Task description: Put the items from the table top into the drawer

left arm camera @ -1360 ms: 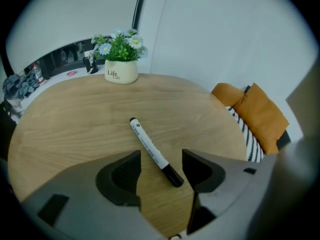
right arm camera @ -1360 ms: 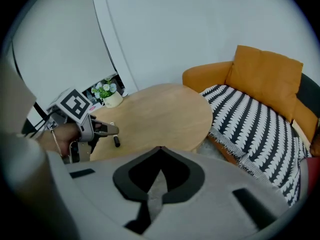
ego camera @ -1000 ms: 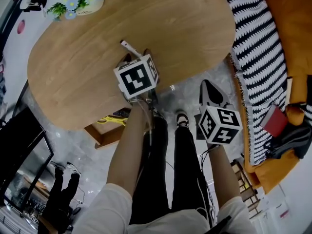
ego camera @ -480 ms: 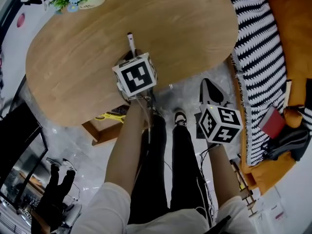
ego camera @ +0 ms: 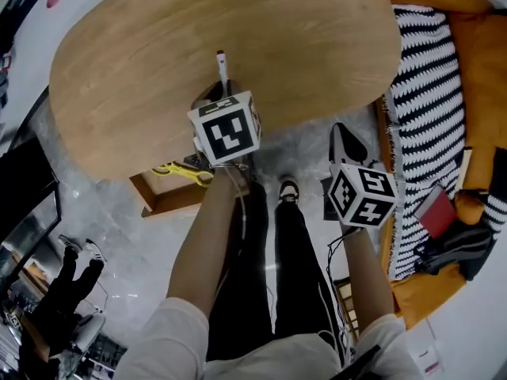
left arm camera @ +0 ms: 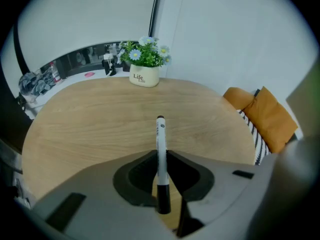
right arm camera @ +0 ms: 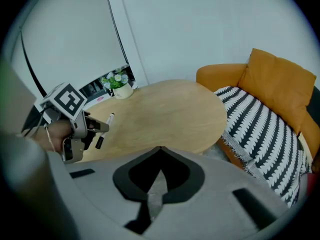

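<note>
While a flower pot (left arm camera: 144,75) is standing at the wooden table's (left arm camera: 90,129) far edge and a striped blanket (right arm camera: 260,129) is lying over the orange sofa (right arm camera: 280,79), the left gripper (left arm camera: 160,153), its jaws having just been closing, is clamping a white marker (left arm camera: 160,134) above the tabletop. The right gripper (right arm camera: 159,151) is hanging beside the table edge, jaws together, empty.

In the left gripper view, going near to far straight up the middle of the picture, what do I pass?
marker pen → bare table top → flower pot at the table's far edge → white wall
</note>
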Demonstrator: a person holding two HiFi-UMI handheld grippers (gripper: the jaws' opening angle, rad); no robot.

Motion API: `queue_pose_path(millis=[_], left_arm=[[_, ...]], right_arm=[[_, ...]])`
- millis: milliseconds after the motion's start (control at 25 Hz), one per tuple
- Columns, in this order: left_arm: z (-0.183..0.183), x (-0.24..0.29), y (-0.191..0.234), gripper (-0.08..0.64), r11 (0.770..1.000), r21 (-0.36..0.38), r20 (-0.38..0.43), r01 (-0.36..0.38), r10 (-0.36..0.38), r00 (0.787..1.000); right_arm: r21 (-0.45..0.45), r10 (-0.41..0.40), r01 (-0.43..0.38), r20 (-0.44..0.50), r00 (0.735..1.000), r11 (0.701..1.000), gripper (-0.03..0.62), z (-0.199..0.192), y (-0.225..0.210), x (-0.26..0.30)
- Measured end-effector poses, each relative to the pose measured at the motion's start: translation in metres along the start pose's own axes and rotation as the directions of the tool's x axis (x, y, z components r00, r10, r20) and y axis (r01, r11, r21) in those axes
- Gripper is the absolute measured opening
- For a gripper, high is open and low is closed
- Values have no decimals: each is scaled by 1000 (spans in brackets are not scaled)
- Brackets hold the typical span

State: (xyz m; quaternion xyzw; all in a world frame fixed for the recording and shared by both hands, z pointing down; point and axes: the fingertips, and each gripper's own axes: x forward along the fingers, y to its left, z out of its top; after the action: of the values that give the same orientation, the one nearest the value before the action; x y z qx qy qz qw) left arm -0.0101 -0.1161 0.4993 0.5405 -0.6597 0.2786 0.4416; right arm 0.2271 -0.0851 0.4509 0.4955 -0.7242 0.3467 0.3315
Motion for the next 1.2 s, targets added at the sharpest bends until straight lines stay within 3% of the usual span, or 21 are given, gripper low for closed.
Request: queue_pose_path(millis=[320,600,880,1120,1200], left_arm=[[-39,-52,33,60,996,-90,32,-28,31,999],[-106,-99,73,60,974,-210,22,-84,91,996],[-176,-133,135,61,913,-371,-11,-168,177,984],[-226,-152,185,61,830,-509,-39,-229,243,969],[-237,-152,201,61,812,-534,-50,-235,247,968]], right_arm=[[-127,110,-109,-3,994,986,-8,-1,53,-10],[-249,183,-191,-54,982,949,-8,-27,95,-24],[-358,255,-276,-106,961,892,-8,-55,153,-29],[-451,310,-355,-173,935,819,-8,-79,211,-24],[-470,316,-368,-190,930,802,-8,-86,229,-20]])
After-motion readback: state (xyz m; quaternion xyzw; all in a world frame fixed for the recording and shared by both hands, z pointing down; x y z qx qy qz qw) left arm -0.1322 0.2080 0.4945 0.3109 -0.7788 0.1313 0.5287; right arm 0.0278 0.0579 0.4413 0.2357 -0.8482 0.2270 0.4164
